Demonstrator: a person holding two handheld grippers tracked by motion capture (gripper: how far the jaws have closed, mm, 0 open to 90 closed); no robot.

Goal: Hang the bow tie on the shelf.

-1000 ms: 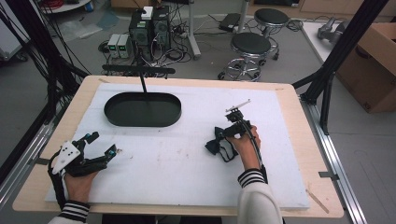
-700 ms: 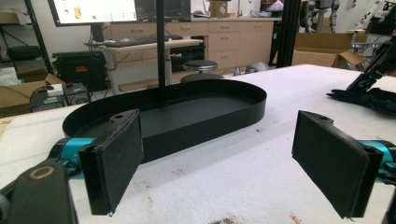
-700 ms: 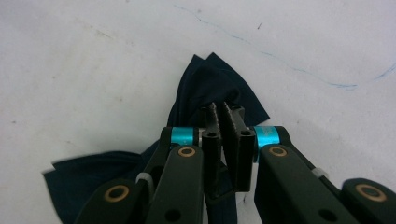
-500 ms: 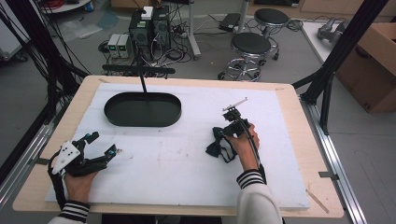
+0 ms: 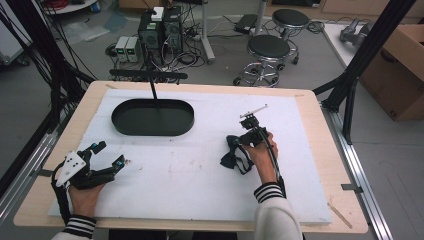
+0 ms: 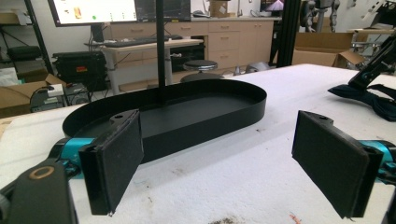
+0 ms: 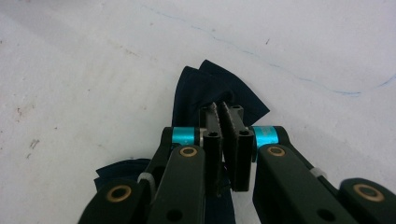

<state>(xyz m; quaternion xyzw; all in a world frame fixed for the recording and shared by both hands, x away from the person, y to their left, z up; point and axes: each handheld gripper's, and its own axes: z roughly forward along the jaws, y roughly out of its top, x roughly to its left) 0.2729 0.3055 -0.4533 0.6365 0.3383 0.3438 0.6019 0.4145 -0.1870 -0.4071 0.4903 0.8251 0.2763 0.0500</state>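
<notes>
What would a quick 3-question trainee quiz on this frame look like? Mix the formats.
1. True or false: the left gripper has its jaws spread wide with nothing between them.
2. What is the right gripper closed on? A) the tray's rim B) a dark blue cloth C) a cable
3. Fill in: the black oval tray has an upright ____ rising from it.

Key
1. True; the left gripper view shows both pads apart over bare white table cover.
2. B; the dark blue cloth sits pinched between the jaws.
3. Post; the thin black post stands inside the tray.
</notes>
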